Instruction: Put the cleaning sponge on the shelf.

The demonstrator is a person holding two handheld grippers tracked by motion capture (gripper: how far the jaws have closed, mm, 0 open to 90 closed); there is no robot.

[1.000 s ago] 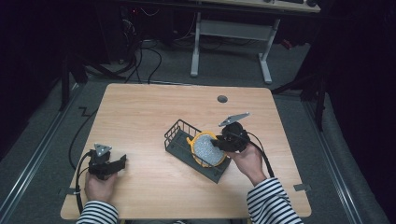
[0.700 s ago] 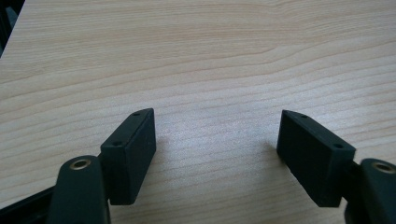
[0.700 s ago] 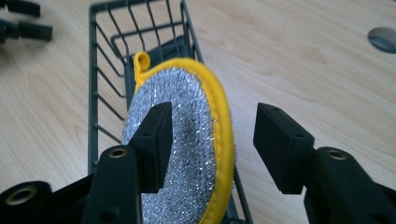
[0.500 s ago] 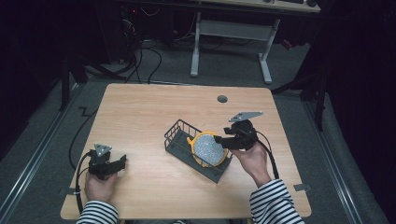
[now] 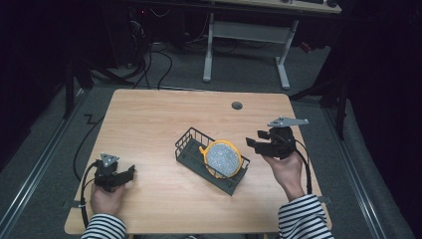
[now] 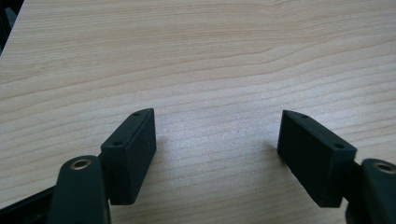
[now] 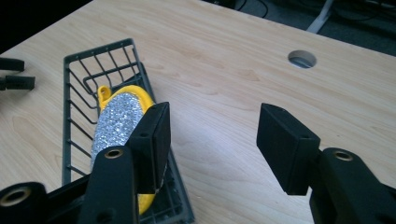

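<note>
wire basket (image 5: 199,149) mid-table; bare wood around

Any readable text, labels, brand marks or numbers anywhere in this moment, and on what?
None can be read: the wire basket, the yellow-rimmed glittery disc in it, the wooden table, and both hand-held grippers, left and right, carry no visible lettering or sign.

The right hand-held gripper (image 7: 212,135) hides the lower part of the glittery scrubber (image 7: 116,121).
</note>
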